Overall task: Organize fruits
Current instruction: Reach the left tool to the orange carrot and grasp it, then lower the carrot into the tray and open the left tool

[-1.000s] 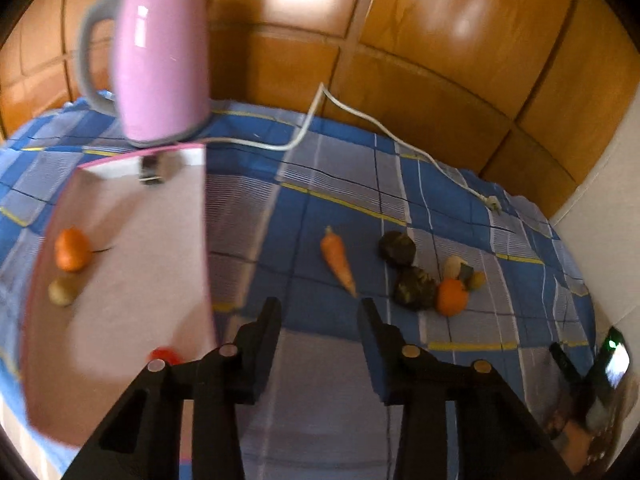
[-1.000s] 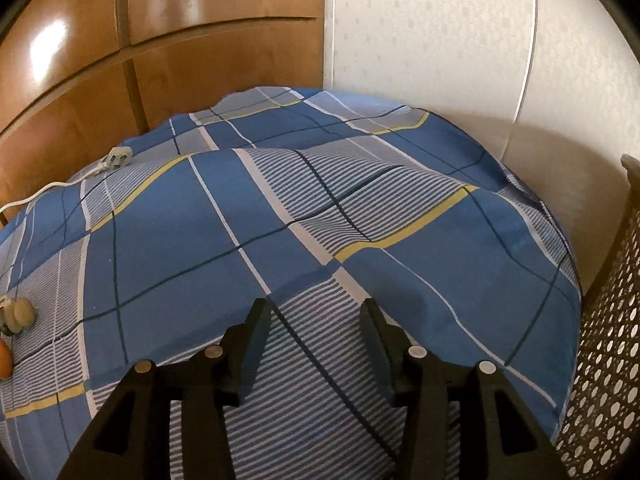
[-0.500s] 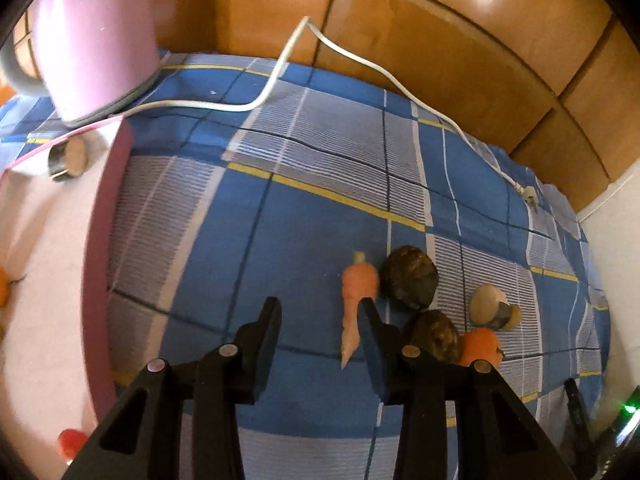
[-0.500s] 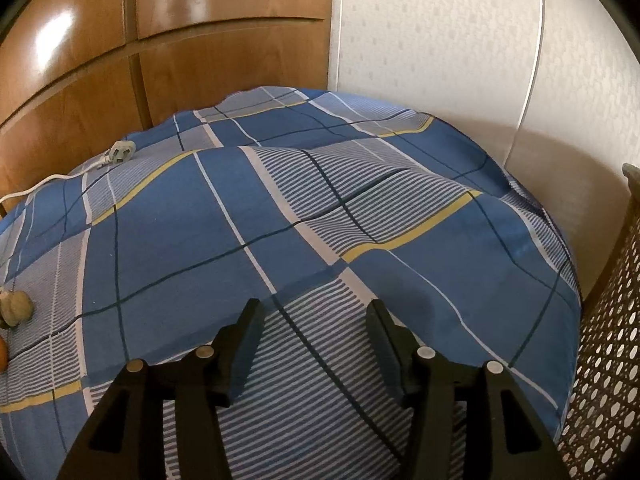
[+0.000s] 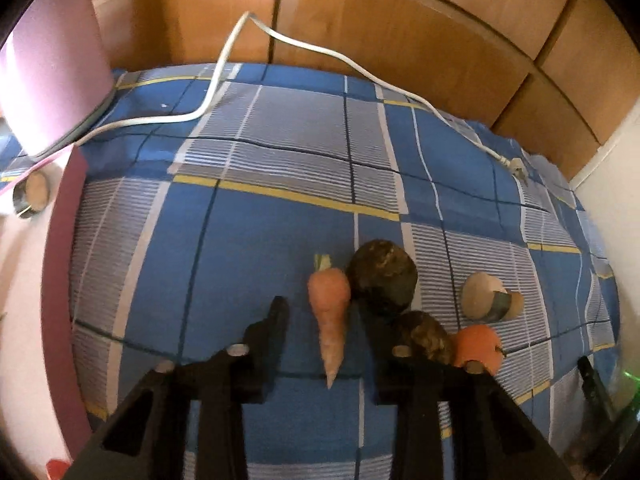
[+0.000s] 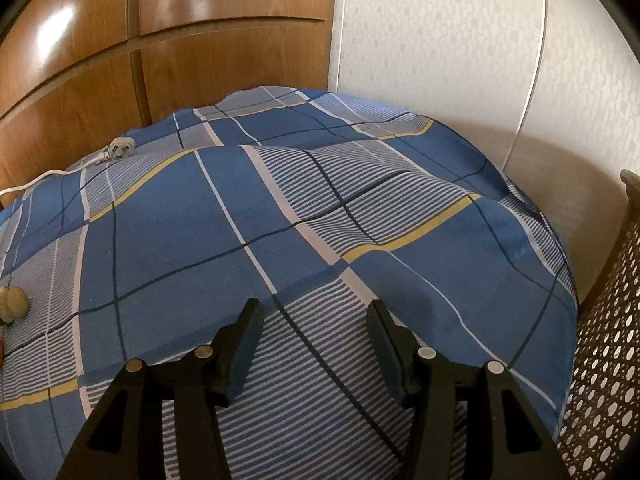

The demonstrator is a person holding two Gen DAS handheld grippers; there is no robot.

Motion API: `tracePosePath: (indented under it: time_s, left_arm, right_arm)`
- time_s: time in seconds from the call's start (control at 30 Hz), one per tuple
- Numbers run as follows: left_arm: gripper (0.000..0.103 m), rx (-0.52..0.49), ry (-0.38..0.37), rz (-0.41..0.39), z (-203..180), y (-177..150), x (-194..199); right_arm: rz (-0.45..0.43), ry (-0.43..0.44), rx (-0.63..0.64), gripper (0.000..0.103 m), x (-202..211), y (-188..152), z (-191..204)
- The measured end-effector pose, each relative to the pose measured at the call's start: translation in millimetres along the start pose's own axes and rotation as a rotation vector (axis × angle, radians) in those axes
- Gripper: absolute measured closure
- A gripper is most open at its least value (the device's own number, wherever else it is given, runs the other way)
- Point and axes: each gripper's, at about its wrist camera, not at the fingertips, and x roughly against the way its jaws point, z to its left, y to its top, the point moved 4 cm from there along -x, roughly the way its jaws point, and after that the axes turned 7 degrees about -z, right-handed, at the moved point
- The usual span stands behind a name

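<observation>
Wood panels back a table under a blue checked cloth [image 5: 280, 232]. On it a carrot [image 5: 329, 316] lies between the fingers of the left gripper [image 5: 320, 312], whose jaws have just been closing; the right finger is against it, the left stands apart. 2 dark fruits [image 5: 382, 276] and an orange [image 5: 478, 346] sit just beside. Over bare cloth, the right gripper [image 6: 316, 316] hangs partly open, empty.

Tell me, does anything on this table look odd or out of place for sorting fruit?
Yes. A white power cord trails loose across the blue checked cloth, its plug lying unplugged by the far edge. A carrot also lies among the produce, between the open left gripper fingers, though it is no fruit.
</observation>
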Motion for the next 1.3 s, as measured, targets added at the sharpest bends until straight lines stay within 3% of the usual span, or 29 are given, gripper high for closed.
tracePosePath:
  time_s: [0.13,0.23,0.4,0.63,0.87,1.03,1.2,1.3]
  left_arm:
    - [0.082,-0.035,-0.02,-0.015,-4.2,-3.1,-2.4]
    - [0.082,0.051,-0.062,-0.007,10.2,-6.3,7.1]
    - [0.082,0.181,-0.094,-0.064,43.8,-12.6,48.1]
    - [0.082,0.318,-0.021,-0.162,123.7,-17.0,111.1]
    - [0.082,0.488,0.091,-0.171,210.8,-22.7,122.4]
    - [0.082,0.509,0.164,-0.173,235.4,-21.7,115.1]
    - [0.073,0.516,0.197,-0.188,238.0,-26.1,115.7]
    - [0.072,0.495,0.226,-0.199,234.2,-32.9,124.7]
  right_arm:
    - [0.0,-0.001,0.002,0.048,-0.3,0.2,0.6]
    - [-0.001,-0.001,0.002,0.048,-0.1,0.1,0.4]
    - [-0.001,0.0,0.002,0.048,-0.2,-0.1,0.4]
    - [0.0,0.001,0.001,0.048,-0.1,-0.3,0.4]
    - [0.0,0.001,0.002,0.048,0.0,-0.5,0.2]
    - [-0.001,0.002,0.001,0.048,0.4,-0.8,0.0]
    - [-0.001,0.006,0.0,0.048,0.5,-1.0,0.1]
    - [-0.001,0.005,0.0,0.048,0.5,-1.0,0.0]
